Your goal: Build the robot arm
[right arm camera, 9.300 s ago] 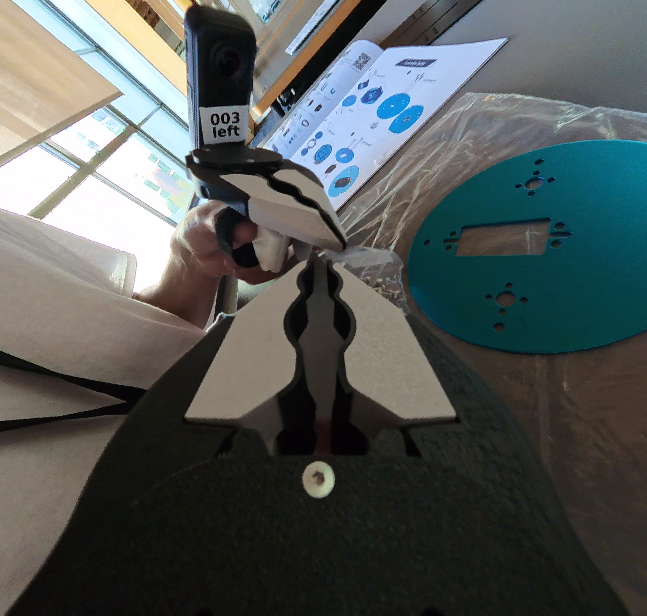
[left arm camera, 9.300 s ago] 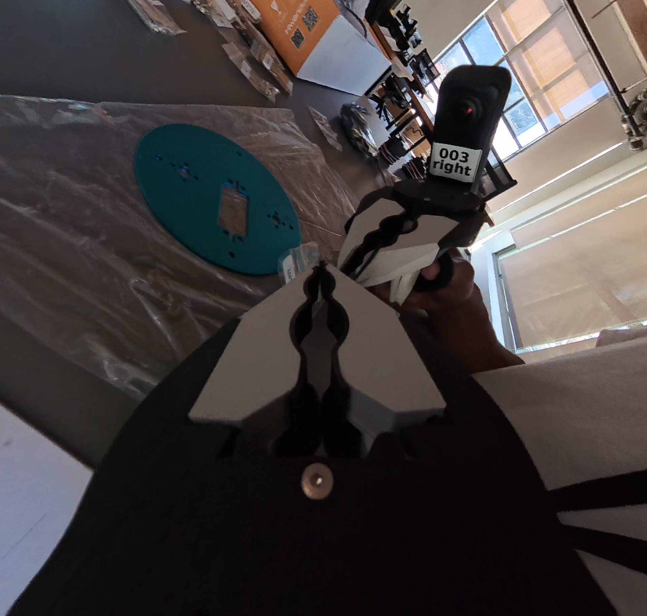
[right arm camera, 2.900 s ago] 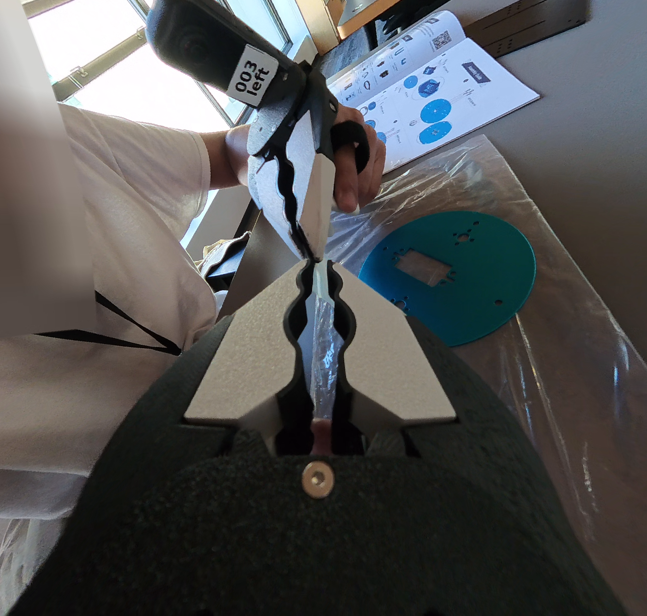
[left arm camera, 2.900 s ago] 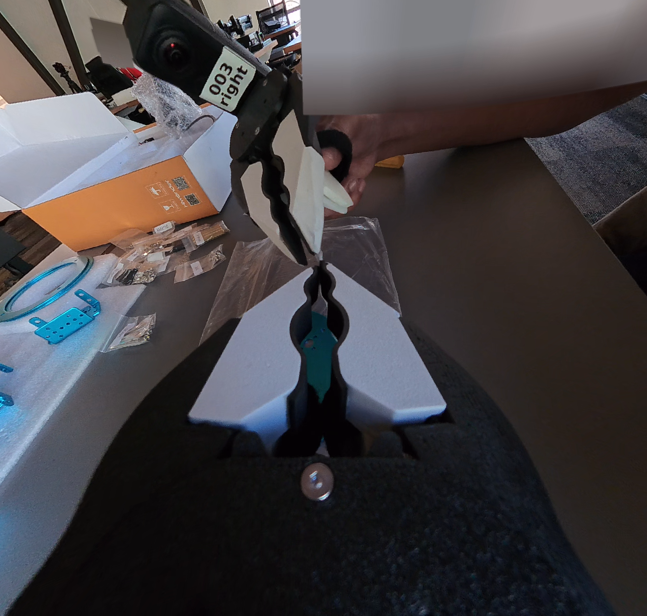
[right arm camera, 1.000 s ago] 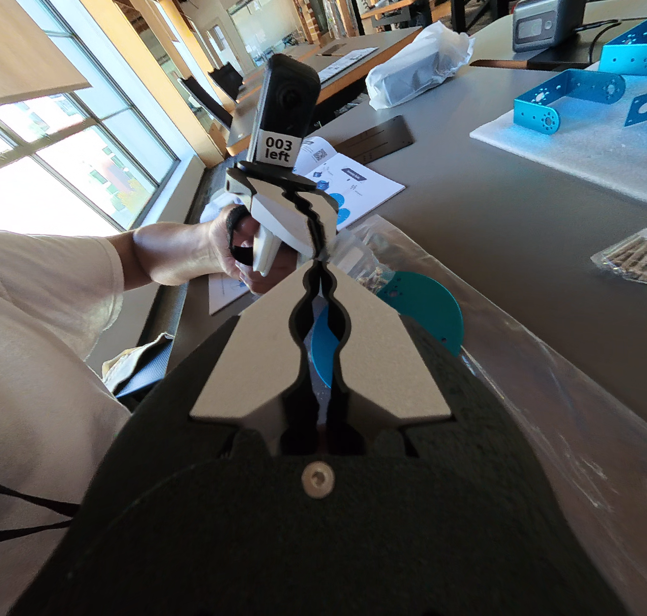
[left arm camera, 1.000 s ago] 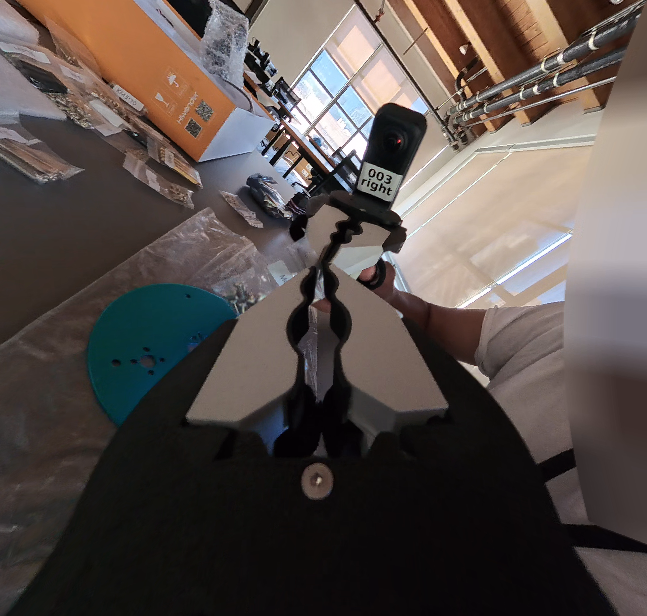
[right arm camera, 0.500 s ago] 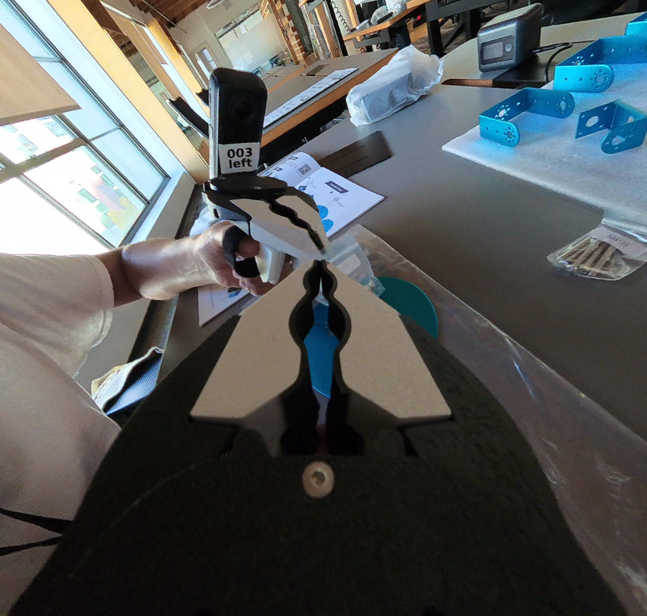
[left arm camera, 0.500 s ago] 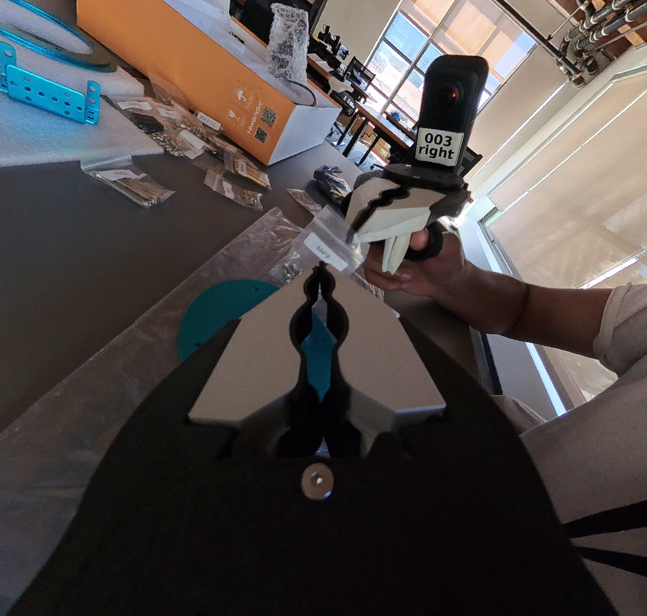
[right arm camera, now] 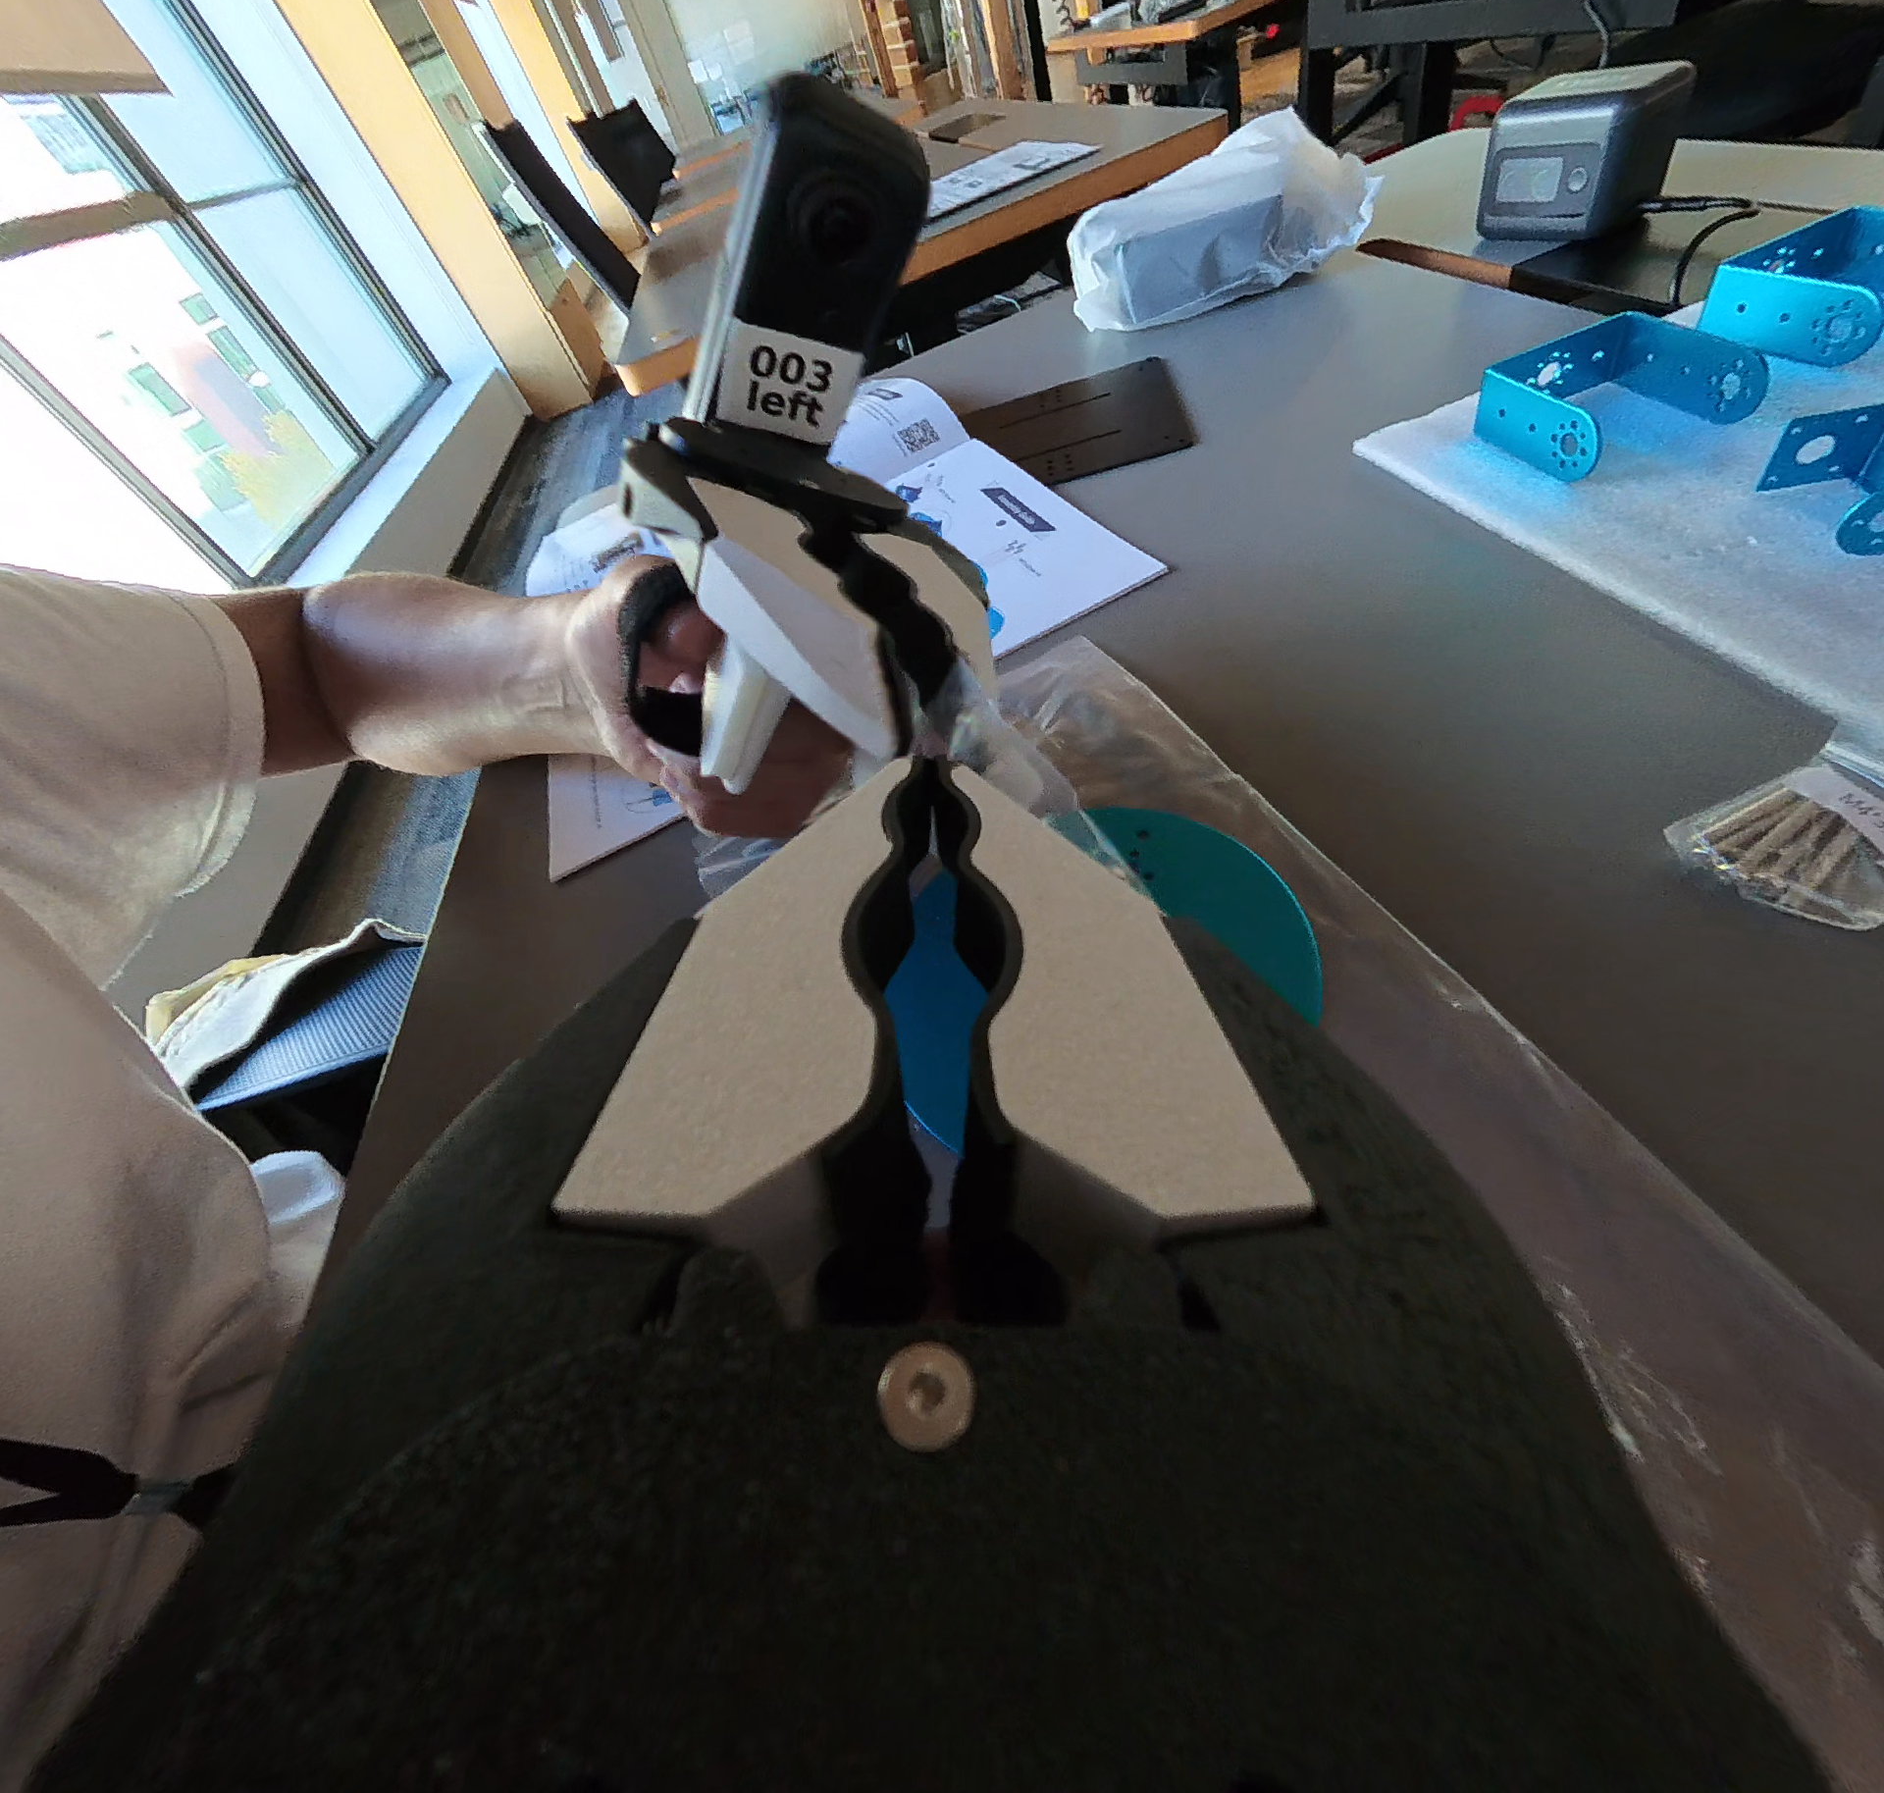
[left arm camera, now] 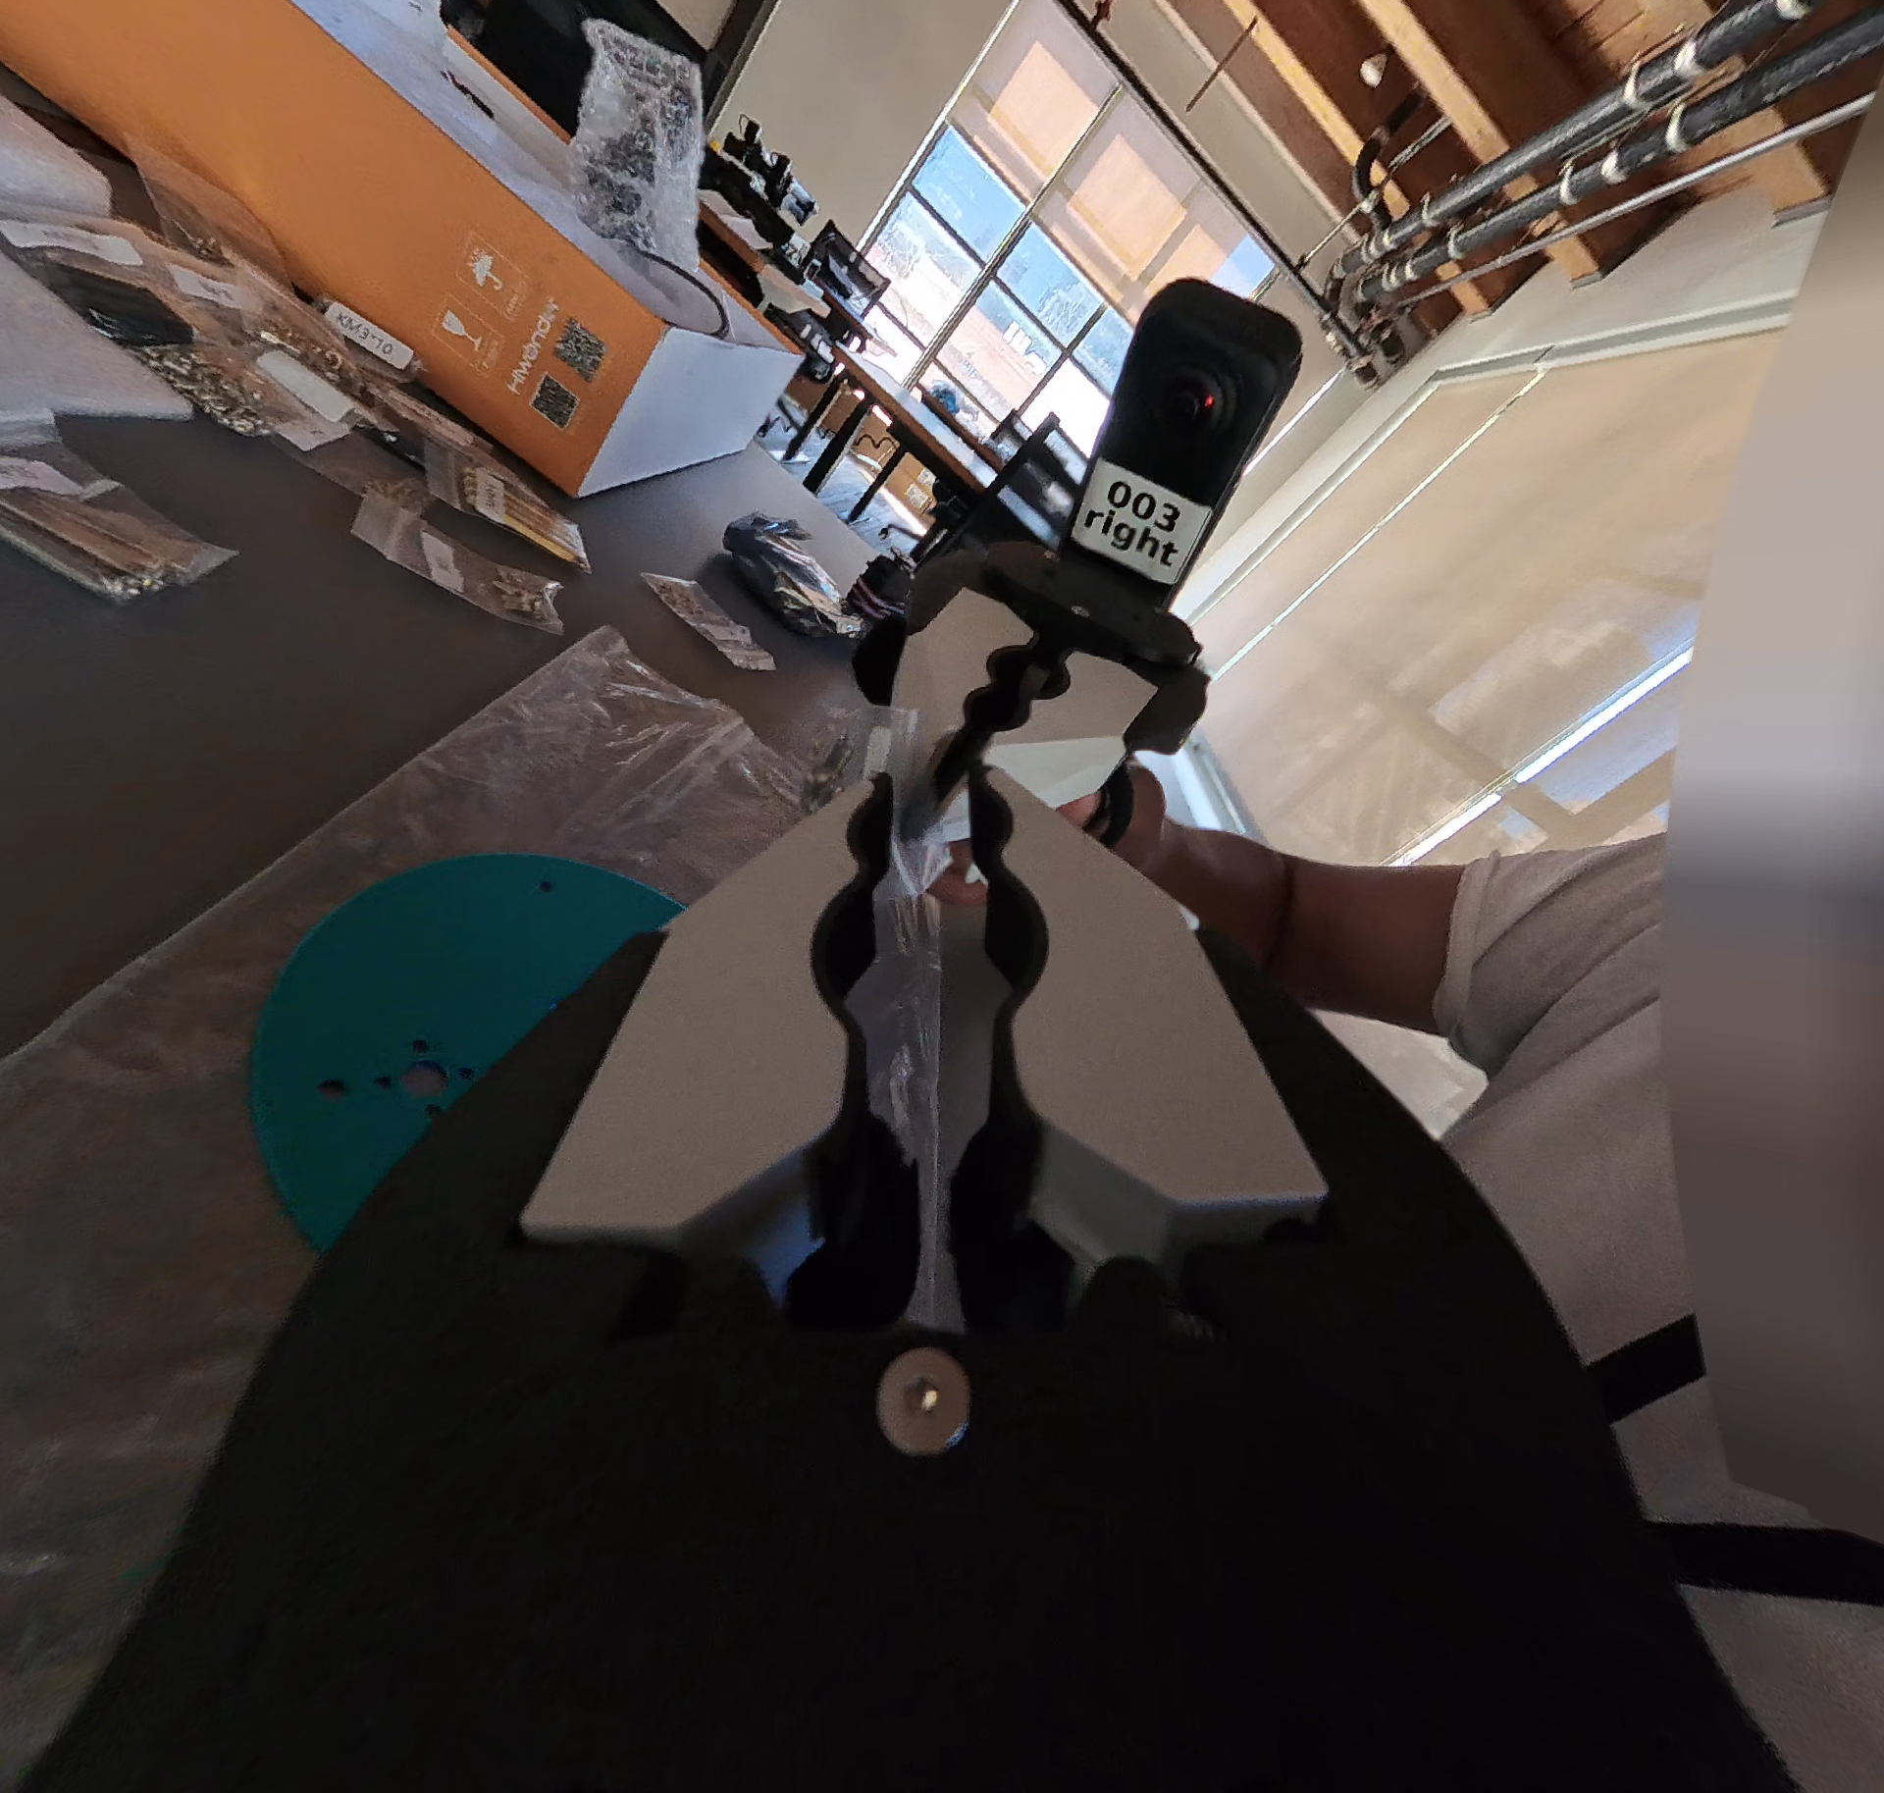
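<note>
A small clear plastic bag of screws hangs between my two grippers above the table; it also shows in the right wrist view. My left gripper has its jaws a little apart with the bag's film running down between them. My right gripper is shut on the bag, tip to tip with the left gripper. In the left wrist view the right gripper pokes into the left one's gap. Below lies a teal round plate with holes, on a large clear plastic sheet.
An orange and white box and several small hardware bags lie on the dark table. An open booklet, a black plate, blue brackets on white foam and a bag of brass parts lie farther off. The tips of both grippers are at nearly the same place.
My left gripper's jaws have parted slightly and the bag's film now runs between them. Both grippers have tilted and shifted while staying tip to tip over the teal plate.
</note>
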A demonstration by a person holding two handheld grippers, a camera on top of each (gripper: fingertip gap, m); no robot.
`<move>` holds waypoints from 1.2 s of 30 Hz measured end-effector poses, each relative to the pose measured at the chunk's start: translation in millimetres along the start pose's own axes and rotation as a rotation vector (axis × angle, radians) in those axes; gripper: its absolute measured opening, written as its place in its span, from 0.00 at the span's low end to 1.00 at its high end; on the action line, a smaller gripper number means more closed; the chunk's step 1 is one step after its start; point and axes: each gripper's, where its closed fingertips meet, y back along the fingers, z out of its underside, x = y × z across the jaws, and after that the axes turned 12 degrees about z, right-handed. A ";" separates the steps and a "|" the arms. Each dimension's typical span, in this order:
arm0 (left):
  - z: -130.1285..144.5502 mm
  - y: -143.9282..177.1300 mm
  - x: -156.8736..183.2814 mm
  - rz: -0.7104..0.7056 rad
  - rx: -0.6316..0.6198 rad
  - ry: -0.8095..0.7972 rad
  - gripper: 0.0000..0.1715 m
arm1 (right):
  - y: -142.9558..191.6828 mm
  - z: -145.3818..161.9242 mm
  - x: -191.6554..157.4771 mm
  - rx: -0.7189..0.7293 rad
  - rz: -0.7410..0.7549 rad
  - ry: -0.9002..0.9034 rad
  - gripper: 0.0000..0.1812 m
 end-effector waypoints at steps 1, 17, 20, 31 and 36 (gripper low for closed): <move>-2.3 1.2 0.7 0.017 0.019 0.019 0.05 | 0.8 -1.2 -0.2 0.003 -0.007 -0.012 0.00; -7.3 2.2 -0.9 -0.022 0.024 -0.049 0.03 | 5.0 -8.6 2.3 0.030 -0.070 -0.187 0.00; -7.4 2.1 -2.9 -0.038 0.022 -0.060 0.03 | 4.9 -8.6 3.3 0.030 -0.069 -0.199 0.00; 1.4 5.7 -18.9 -0.150 -0.047 -0.085 0.02 | -1.4 1.5 14.2 -0.005 0.167 0.088 0.00; 5.8 6.9 -22.5 -0.175 -0.066 -0.098 0.00 | -4.3 4.2 13.1 -0.017 0.239 0.203 0.00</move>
